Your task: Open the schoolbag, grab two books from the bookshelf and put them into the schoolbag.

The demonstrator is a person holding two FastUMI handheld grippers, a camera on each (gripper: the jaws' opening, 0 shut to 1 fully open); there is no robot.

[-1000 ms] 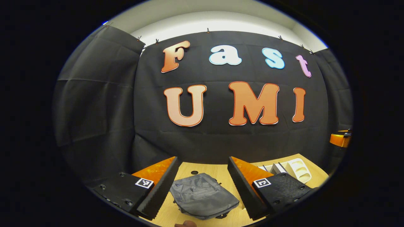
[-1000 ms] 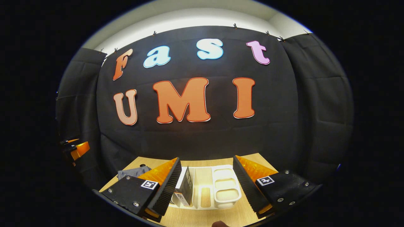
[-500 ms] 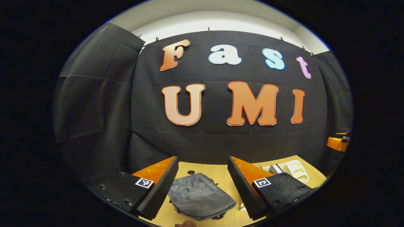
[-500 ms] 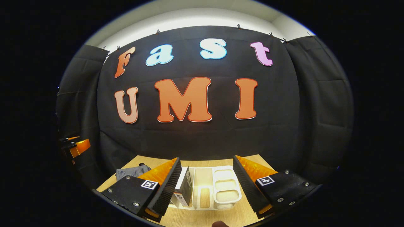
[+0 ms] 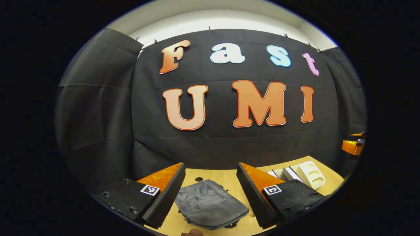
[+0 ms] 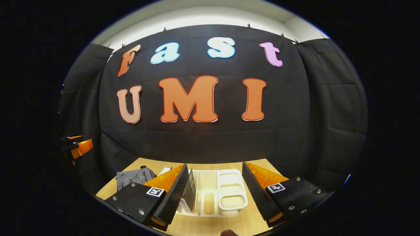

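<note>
In the left gripper view the left tongs (image 5: 210, 190) stand wide apart, holding nothing and touching nothing. Framed in their gap lies the grey schoolbag (image 5: 210, 205), flat on the wooden surface (image 5: 226, 178), its flap closed as far as can be seen. A small dark round hole (image 5: 199, 179) sits in the surface just beyond the bag. To the right, past the right-hand finger, part of the white bookshelf (image 5: 310, 175) shows with upright dividers. At the far right edge a bit of the other gripper (image 5: 352, 146) hangs in the air, too little of it visible to tell its state from here. In the right gripper view the right tongs (image 6: 215, 191) are likewise spread wide, empty, and clear of everything. Between them stands the white bookshelf (image 6: 226, 193), its slots and oval cut-outs facing up, and a dark-covered book (image 6: 189, 195) stands upright in its left compartment, just beside the left-hand finger but not pressed by it. Print on the book's cover is too small to read. The square black-and-white markers on the fingers carry no legible writing. The schoolbag (image 6: 133, 177) appears here well off to the left on the surface, partly hidden by the finger.
</note>
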